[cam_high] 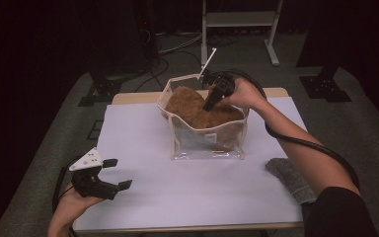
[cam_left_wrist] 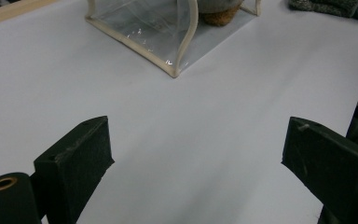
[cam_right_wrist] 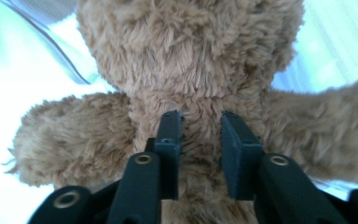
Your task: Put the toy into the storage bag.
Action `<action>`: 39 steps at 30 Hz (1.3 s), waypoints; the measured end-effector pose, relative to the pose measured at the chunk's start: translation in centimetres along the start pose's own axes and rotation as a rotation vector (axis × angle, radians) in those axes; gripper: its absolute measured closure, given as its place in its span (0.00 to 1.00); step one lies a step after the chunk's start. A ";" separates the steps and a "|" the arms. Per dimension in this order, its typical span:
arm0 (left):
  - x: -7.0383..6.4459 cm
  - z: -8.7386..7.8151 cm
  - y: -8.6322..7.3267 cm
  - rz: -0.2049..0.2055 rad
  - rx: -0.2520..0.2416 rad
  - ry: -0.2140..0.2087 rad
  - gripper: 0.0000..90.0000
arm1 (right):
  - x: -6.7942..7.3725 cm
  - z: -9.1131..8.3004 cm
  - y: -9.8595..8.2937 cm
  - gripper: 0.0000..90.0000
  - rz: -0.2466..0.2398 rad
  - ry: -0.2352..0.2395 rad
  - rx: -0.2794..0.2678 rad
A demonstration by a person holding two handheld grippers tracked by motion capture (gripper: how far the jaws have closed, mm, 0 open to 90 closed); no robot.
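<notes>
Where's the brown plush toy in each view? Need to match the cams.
High view: brown plush toy upper centre, inside the clear bag, right gripper on it.
Left gripper view: top edge, a brown patch behind the bag's wall.
Right gripper view: centre, jaws pinching its fur.
Shared landmark: the clear bag.

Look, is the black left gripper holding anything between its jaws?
No, the black left gripper is wide open over the bare white table, with nothing between its jaws.

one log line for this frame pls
right tongs: shut on brown plush teddy bear | in clear plastic bag | left tongs: open, idle
</notes>
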State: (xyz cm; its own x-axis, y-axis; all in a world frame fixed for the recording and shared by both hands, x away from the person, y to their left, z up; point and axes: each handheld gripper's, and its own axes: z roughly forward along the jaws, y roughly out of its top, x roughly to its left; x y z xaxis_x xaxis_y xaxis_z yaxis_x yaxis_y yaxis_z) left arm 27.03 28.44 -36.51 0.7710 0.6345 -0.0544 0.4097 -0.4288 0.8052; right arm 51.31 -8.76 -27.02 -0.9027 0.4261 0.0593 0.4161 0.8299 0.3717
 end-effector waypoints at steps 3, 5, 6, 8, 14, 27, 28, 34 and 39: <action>0.0 0.0 0.0 0.001 0.000 0.000 0.08 | 0.1 0.6 0.0 0.81 -0.004 -0.008 0.036; 0.0 0.0 0.0 0.002 0.001 0.001 0.08 | 0.2 1.0 0.0 0.83 -0.003 -0.015 0.056; 0.0 -0.1 0.0 0.001 0.000 0.002 0.08 | 0.3 1.2 0.0 0.83 -0.008 -0.014 0.067; 0.0 -0.2 0.0 0.000 -0.001 0.004 0.08 | 0.2 1.5 -0.1 0.83 -0.010 -0.010 0.078; -0.1 -0.3 -0.1 -0.001 -0.001 0.006 0.08 | -0.1 0.6 -0.5 0.76 0.007 0.006 0.012; -0.2 0.3 0.2 0.006 0.002 -0.003 0.08 | -0.4 -3.4 -2.2 0.62 0.039 0.040 -0.156; -0.2 0.3 0.2 0.010 0.005 -0.003 0.08 | -0.4 -3.7 -2.3 0.61 0.042 0.042 -0.165; -0.2 0.3 0.3 0.009 0.004 -0.001 0.08 | -0.4 -5.3 -3.6 0.56 0.049 0.049 -0.219; -0.3 0.3 0.4 0.013 0.002 -0.001 0.08 | -0.6 -6.4 -4.8 0.54 0.064 0.051 -0.253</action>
State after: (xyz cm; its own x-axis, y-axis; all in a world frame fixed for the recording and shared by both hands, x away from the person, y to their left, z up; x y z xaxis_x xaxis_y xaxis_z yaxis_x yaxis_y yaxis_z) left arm 27.10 27.88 -36.38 0.7764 0.6287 -0.0445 0.4010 -0.4383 0.8044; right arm 49.13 -15.29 -22.94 -0.8824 0.4510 0.1344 0.4380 0.6825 0.5851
